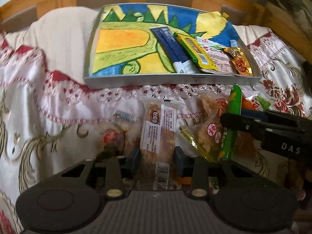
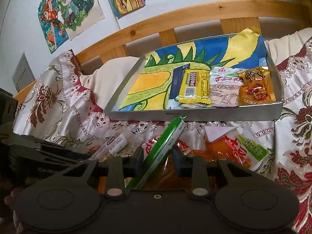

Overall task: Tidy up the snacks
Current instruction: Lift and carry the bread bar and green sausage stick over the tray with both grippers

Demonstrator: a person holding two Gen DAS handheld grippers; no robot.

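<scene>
My left gripper [image 1: 157, 159] is shut on a clear-wrapped brown snack bar [image 1: 158, 134], one pad pressing on each side of it. In the right wrist view my right gripper [image 2: 158, 160] is shut on a green stick snack [image 2: 167, 140], which tilts up toward the tray. The left wrist view shows the green stick [image 1: 234, 101] standing nearly upright in the right gripper [image 1: 232, 121]. Beyond both lies a grey tray [image 1: 171, 79] lined with a dinosaur drawing. Along its right side are a blue pack [image 2: 178, 78], a yellow pack [image 2: 196, 85], a white pack [image 2: 224, 85] and a gold pack [image 2: 255, 87].
Everything rests on a bed with a white and red embroidered cover [image 1: 48, 97]. Loose snacks lie near the grippers: an orange packet [image 2: 224, 148] and a clear pack with a red circle [image 1: 211, 134]. A wooden bed rail [image 2: 175, 21] and a wall with drawings [image 2: 68, 13] stand behind.
</scene>
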